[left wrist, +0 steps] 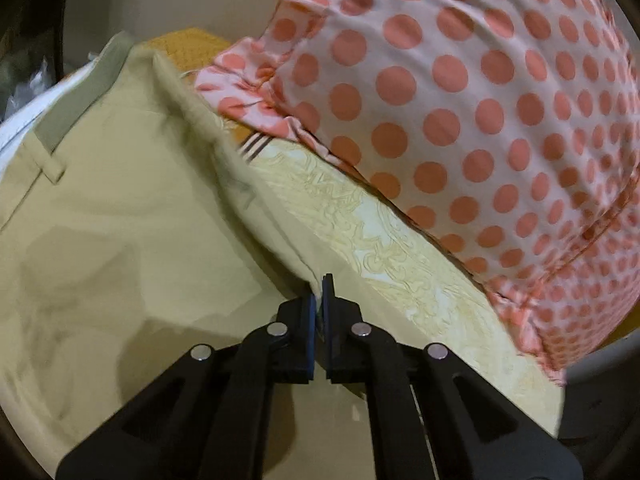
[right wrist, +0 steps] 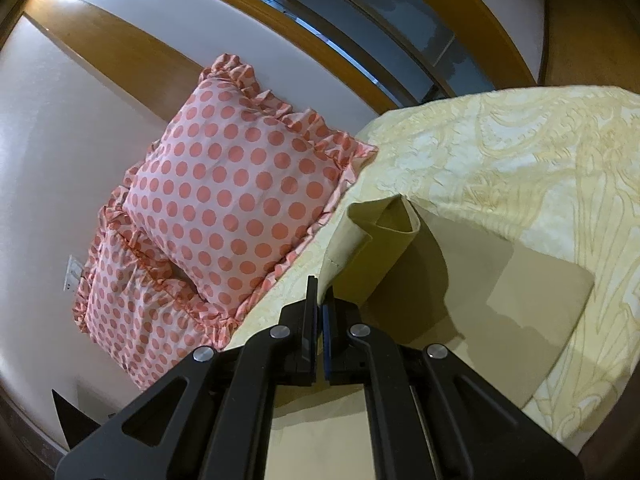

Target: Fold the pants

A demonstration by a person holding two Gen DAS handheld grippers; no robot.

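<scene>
Beige pants lie on a pale yellow patterned bedspread, their waistband with a belt loop at the upper left of the left wrist view. My left gripper is shut on a raised edge of the pants. In the right wrist view my right gripper is shut on the edge of a pant leg, whose open cuff stands up just beyond the fingertips. More of the pants lies flat on the bedspread to the right.
A white pillow with orange polka dots lies close to the right of the left gripper. In the right wrist view two such frilled pillows lean against the white wall with a wooden headboard behind. An orange cloth lies beyond the pants.
</scene>
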